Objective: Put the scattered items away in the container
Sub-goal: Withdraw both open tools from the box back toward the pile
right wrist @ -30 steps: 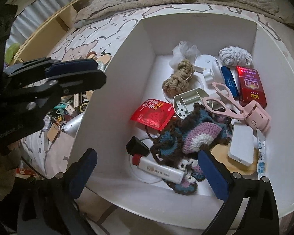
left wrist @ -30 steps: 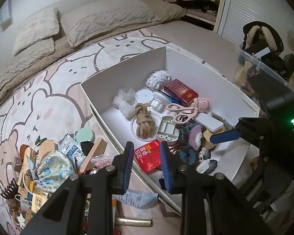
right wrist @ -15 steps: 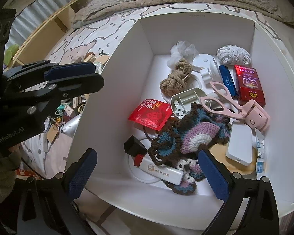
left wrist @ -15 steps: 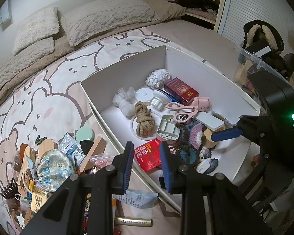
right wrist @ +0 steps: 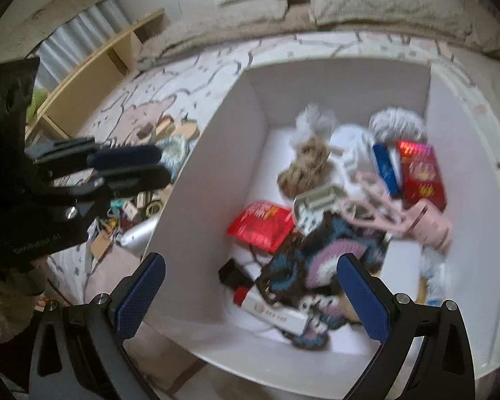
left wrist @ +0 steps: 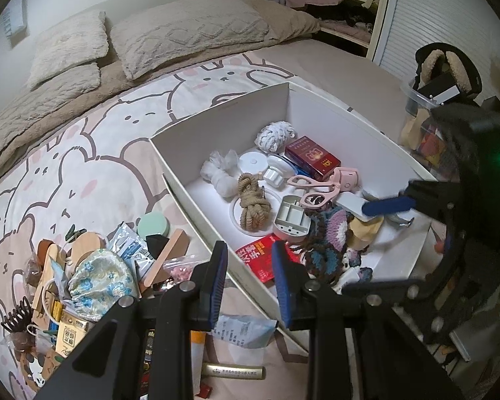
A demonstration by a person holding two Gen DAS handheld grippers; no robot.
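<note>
A white box (left wrist: 216, 123) sits on the bed and holds several items: a rope coil (left wrist: 251, 200), a red packet (left wrist: 261, 260), a crocheted piece (left wrist: 330, 236), pink scissors (left wrist: 313, 186) and a maroon box (left wrist: 311, 156). A pile of scattered items (left wrist: 93, 266) lies on the bed left of the box. My left gripper (left wrist: 250, 276) hovers above the box's near left wall, jaws a little apart and empty. My right gripper (right wrist: 250, 296) is wide open and empty above the box's (right wrist: 243, 133) near end; it also shows at the right of the left wrist view (left wrist: 388, 205).
Pillows (left wrist: 190, 30) lie at the head of the bed. A floral pouch (left wrist: 98, 276), a green round lid (left wrist: 153, 225) and a metal tube (left wrist: 233, 371) are among the scattered items. A clear bin with dark things (left wrist: 430, 96) stands right of the box. A wooden shelf (right wrist: 93, 76) stands beyond the bed.
My right gripper has pulled back and up from the box; its view is now blurred from motion. My left gripper has barely moved. The items in the box lie as before.
</note>
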